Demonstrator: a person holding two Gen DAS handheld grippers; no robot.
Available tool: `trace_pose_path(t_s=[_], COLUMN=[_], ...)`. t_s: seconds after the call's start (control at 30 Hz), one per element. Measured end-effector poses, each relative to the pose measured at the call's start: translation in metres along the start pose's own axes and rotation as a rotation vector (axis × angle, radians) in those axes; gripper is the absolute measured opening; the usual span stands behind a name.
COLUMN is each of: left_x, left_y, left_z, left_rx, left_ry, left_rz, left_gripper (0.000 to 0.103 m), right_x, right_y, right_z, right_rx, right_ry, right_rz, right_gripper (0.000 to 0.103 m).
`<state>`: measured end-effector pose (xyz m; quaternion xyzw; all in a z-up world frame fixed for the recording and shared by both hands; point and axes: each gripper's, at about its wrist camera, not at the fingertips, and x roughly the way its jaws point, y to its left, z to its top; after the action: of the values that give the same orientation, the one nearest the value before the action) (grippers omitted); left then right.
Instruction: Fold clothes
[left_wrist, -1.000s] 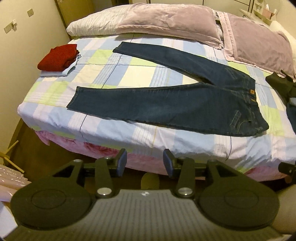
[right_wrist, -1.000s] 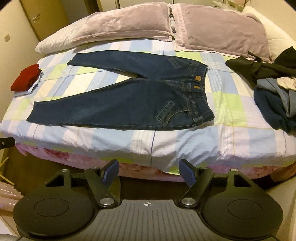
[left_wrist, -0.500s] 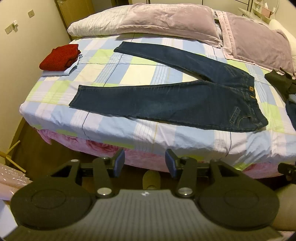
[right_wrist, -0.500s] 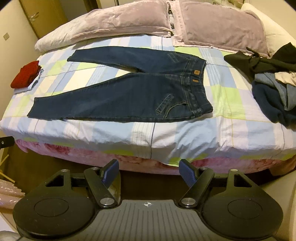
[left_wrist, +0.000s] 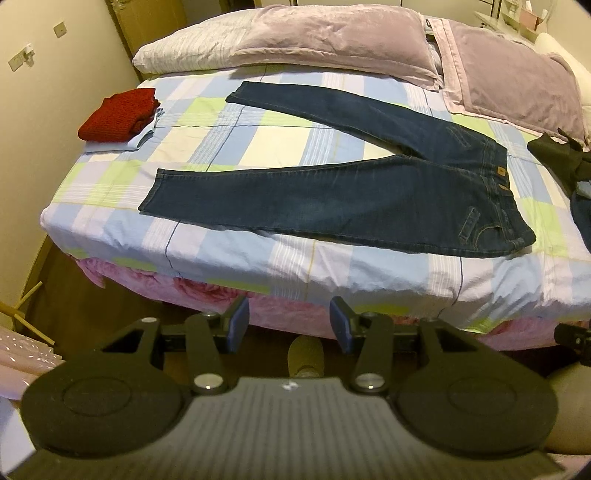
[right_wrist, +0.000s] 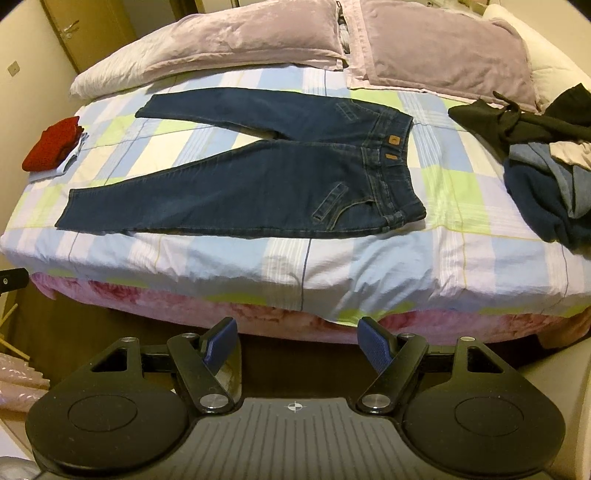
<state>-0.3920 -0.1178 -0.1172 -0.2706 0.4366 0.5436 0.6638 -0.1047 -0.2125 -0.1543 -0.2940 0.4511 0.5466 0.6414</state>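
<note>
The wide bed under its pastel checked sheet (right_wrist: 369, 258) serves as the folding surface, and the dark blue denim jeans (right_wrist: 258, 188) lie flat across its middle with the waistband to the right and the two legs splayed left, probably spread so that one leg can be laid over the other. Two mauve pillows (right_wrist: 439, 48) sit behind, a loose heap of dark and grey-blue unfolded clothes (right_wrist: 546, 184) waits well right, and a folded red knit (left_wrist: 118, 114) rests far left on what seems a pale folded garment. Nothing blocks the jeans; the left gripper (left_wrist: 289, 325) and right gripper (right_wrist: 297, 341) hover short of the bed edge, jaws parted and empty.
</note>
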Motion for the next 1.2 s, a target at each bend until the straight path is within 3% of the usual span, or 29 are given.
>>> trace_pose_path(t_s=[0.77,1.03,1.2], left_x=[0.012,0.022,0.042], left_y=[0.02,0.029,0.043], left_z=[0.02,0.046,0.08], left_rx=[-0.07,-0.069,-0.073], left_ry=[-0.013,-0.093,-0.113], left_rz=[0.037,-0.047,-0.087], left_gripper=[0.044,0.044,0.043], right_x=[0.01,0.027,0.042], right_y=[-0.002,-0.008,-0.03], right_z=[0.024,0.048,0.069], right_rx=[-0.021,0.008,0.097], right_ry=[-0.023,-0.028,-0.05], right_rz=[-0.002,0.027,0.053], right_gripper=[0.075,0.075,0.075])
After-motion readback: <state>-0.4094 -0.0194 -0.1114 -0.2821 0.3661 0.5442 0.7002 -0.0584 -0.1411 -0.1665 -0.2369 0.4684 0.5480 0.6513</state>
